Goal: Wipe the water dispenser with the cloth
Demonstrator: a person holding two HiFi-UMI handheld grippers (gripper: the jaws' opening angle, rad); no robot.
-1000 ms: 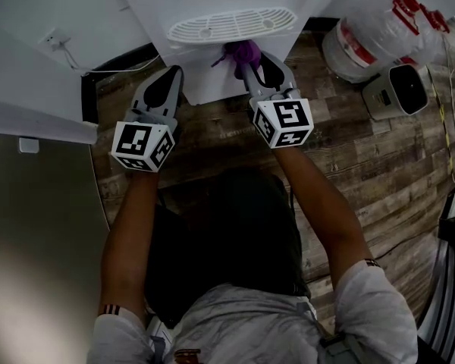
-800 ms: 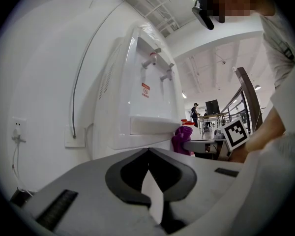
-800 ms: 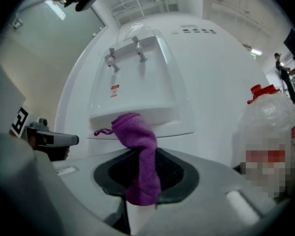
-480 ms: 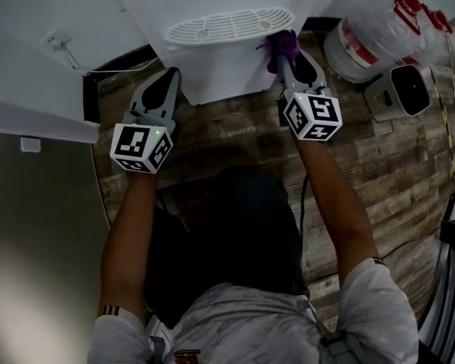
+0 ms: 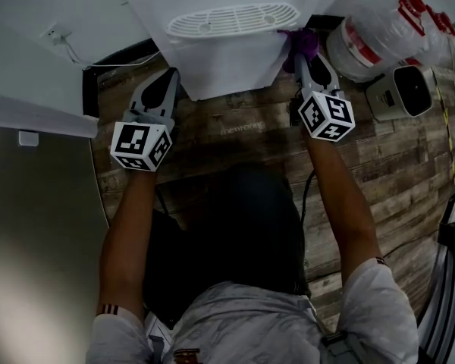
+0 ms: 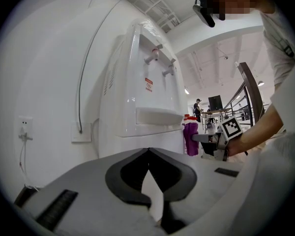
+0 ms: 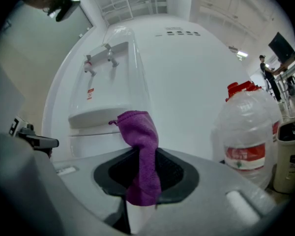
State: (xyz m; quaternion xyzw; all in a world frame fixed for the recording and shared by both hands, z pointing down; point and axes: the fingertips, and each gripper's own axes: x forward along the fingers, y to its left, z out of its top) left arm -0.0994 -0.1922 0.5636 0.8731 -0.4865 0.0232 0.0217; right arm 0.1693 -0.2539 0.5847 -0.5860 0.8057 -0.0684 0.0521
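Wood-plank floor [image 5: 235,139] bears the water dispenser [image 5: 227,63], a clear jug [image 5: 368,32] and a grey bin [image 5: 400,91].

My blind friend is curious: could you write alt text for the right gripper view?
The right tongs are shut on a soft purple cloth, its bunched end standing up in front of a white plastic water dispenser with two taps. A clear plastic water bottle with a red cap stands at right.

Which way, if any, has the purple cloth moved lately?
Yes, the purple cloth moved right along the white water dispenser, from its grille to its right corner.
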